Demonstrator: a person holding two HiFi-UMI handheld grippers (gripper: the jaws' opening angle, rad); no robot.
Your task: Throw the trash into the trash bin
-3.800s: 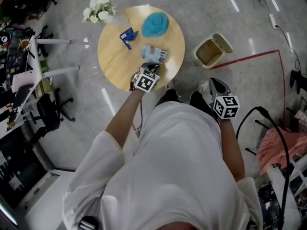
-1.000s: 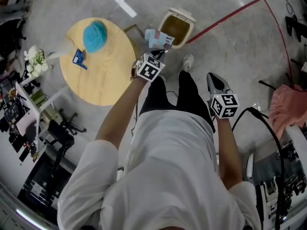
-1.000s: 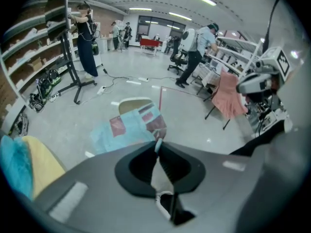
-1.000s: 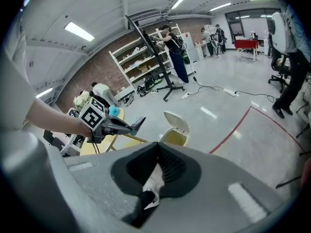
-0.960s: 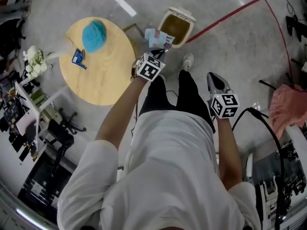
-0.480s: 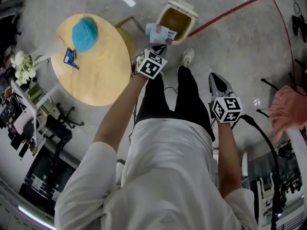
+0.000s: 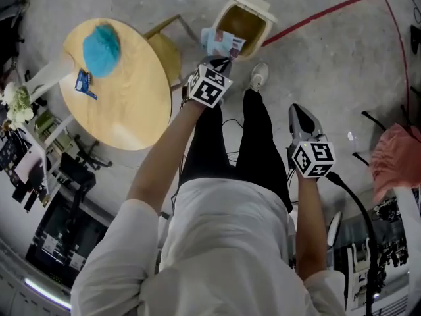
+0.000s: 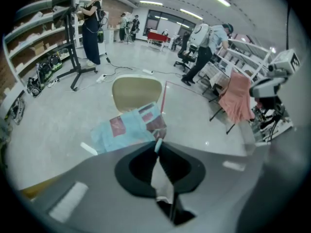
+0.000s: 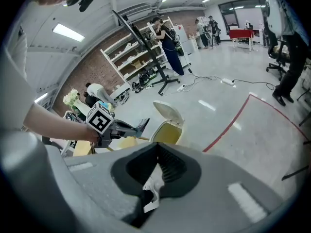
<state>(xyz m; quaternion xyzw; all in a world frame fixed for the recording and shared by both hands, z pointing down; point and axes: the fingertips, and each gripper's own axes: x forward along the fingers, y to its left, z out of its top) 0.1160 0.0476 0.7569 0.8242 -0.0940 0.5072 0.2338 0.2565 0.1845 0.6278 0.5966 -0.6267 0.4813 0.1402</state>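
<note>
Polished grey floor (image 7: 316, 64) filled most of the head view, and on it stood the cream trash bin (image 7: 247, 22), its lid tipped back and its brown inside showing. Everything else is placed from that bin.

The left gripper (image 7: 222, 60) reached toward the bin's near rim, its jaws clenched on one edge of the trash, a light-blue packet (image 7: 222, 43) with red patches. The packet hung from the tips at the bin's near left edge, overlapping the rim as seen from the head. In the left gripper view it sat directly in front of the bin's tan opening. Whether it touched the rim could not be told.

The right gripper (image 7: 297, 110) was well apart from the bin, on its near right side beside the person's leg, with its jaws closed together and nothing between them.

A white shoe (image 7: 260, 76) stood just on the near side of the bin. A round wooden table (image 7: 125, 104) stood close to the bin's left, bearing a fuzzy blue bundle (image 7: 102, 41) and a small blue wrapper (image 7: 84, 84). A red tape line (image 7: 329, 8) ran away from the bin to its right. A pink cloth (image 7: 395, 160) hung far off on that same side.
</note>
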